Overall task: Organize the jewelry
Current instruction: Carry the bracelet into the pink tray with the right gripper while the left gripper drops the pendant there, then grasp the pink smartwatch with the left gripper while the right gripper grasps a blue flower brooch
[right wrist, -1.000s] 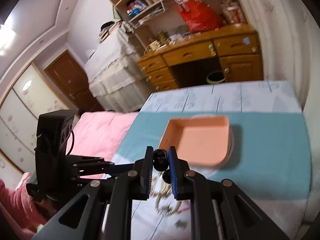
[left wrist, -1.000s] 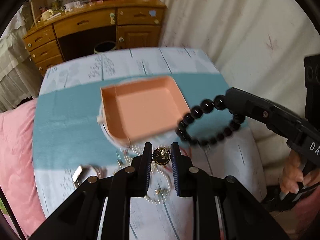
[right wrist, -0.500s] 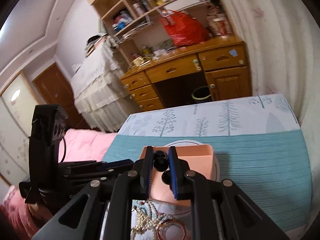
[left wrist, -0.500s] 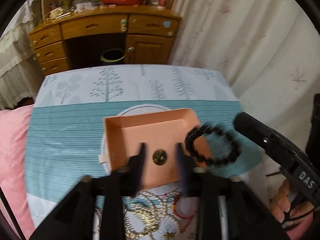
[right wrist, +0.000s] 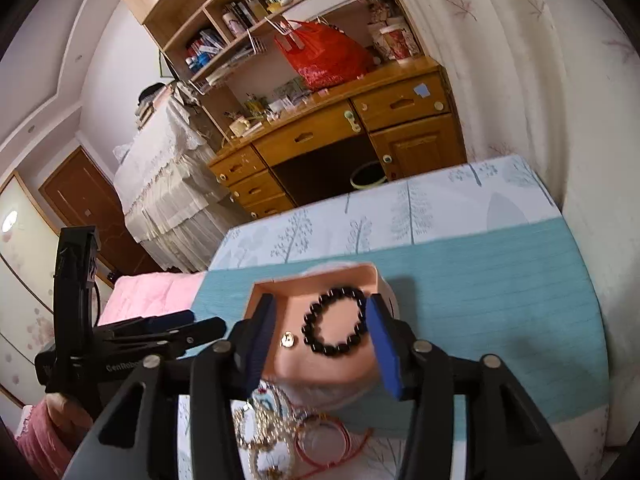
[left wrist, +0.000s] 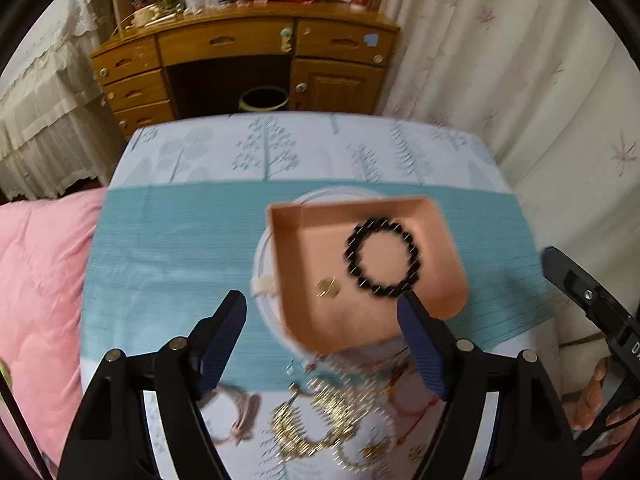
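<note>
Both the left gripper (left wrist: pixel 320 332) and the right gripper (right wrist: pixel 320 344) stand wide apart, holding nothing. The black bracelet (left wrist: pixel 383 257) lies in the pink tray (left wrist: pixel 444 240) at frame centre. Risk — the tangled gold chains (left wrist: pixel 320 420) at lower centre snag and come up together in one grasp.

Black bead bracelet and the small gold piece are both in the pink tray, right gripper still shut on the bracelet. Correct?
Not quite. The right gripper is open, jaws spread wide either side of the black bead bracelet, which lies loose in the pink tray; the right wrist view shows it. The small gold piece is in the tray beside it, as you said.
</note>
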